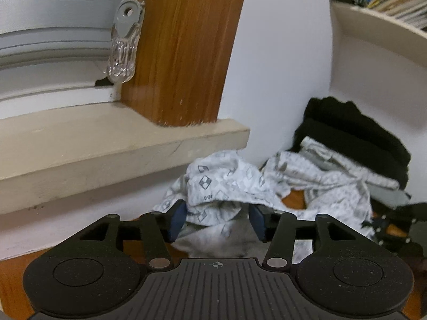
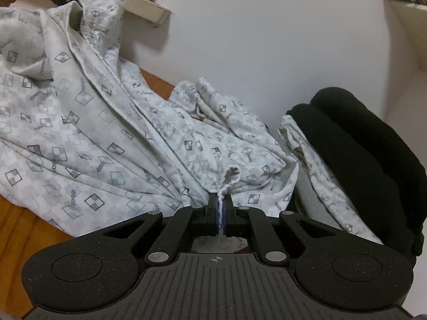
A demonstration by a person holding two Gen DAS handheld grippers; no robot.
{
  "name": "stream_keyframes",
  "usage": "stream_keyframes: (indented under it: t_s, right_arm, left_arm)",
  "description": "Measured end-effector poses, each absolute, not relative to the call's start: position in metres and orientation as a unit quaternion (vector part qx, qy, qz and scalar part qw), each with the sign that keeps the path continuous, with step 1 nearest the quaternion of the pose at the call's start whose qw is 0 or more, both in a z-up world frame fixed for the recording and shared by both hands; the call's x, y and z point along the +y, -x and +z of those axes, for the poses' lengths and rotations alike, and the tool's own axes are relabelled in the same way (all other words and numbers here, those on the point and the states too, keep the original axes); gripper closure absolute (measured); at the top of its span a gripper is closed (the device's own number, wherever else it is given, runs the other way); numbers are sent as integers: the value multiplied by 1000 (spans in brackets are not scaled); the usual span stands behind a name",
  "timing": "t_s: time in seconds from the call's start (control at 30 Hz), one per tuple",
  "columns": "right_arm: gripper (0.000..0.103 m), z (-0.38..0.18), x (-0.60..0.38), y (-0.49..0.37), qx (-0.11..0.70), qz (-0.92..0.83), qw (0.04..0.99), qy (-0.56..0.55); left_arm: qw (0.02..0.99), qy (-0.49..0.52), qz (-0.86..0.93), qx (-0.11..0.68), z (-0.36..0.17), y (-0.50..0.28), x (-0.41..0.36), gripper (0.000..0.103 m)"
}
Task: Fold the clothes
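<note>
The patterned white garment [image 2: 88,122] lies crumpled across the wooden bench [image 2: 18,224], bunched up toward the bench's back edge under the window sill [image 1: 120,144], with ridges and loose folds running through it and no flat panel anywhere in view. In the left wrist view, the left tongs [image 1: 217,220] stand wide apart around a hump of this cloth; fabric sits between the blue pads, but they do not pinch it. Further right, the right tongs [image 2: 220,213] are closed tight on a gathered hem or edge of the same garment, a thin white strip showing between the pads. At the bench's right end, against the wall, a black garment [image 2: 373,160] sits rolled or stacked in thick layers, looking already tidied, though I cannot tell how neatly. By my judgement the patterned piece is far from folded: it needs spreading flat before any crease can be laid.
</note>
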State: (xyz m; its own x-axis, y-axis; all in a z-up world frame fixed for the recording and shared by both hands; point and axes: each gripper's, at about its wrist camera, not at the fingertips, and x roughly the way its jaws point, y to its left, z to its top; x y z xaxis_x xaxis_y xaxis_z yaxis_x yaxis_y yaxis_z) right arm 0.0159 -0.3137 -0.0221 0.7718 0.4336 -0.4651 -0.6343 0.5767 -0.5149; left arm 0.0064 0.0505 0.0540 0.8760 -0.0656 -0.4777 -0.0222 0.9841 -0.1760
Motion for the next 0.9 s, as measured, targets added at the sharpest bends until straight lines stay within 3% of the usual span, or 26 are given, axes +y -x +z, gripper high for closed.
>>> stream_keyframes:
  t_s: [0.07, 0.13, 0.2, 0.23, 0.27, 0.5, 0.67, 0.9]
  right_arm:
    - [96, -21, -315, -17, 148, 307, 877, 339]
    - [96, -20, -316, -17, 152, 310, 878, 331]
    - [96, -19, -318, -19, 157, 313, 880, 320]
    - [96, -18, -319, -20, 159, 315, 881, 316]
    - [96, -18, -320, -21, 160, 317, 881, 312]
    - [98, -15, -326, -20, 153, 317, 891, 288]
    - [98, 2, -340, -28, 177, 327, 904, 210]
    - [98, 77, -343, -9, 138, 357, 907, 176]
  left_arm:
    - [962, 91, -6, 256, 52, -11, 51, 42]
    - [960, 94, 0, 263, 50, -16, 51, 45]
    - [958, 97, 5, 270, 47, -21, 51, 60]
    - [957, 98, 8, 273, 46, -23, 51, 83]
    - [955, 92, 8, 280, 44, -23, 51, 88]
    - [970, 95, 20, 224, 71, 8, 72, 91]
    - [976, 83, 42, 198, 103, 37, 93, 92]
    - [982, 74, 92, 149, 154, 99, 134, 92]
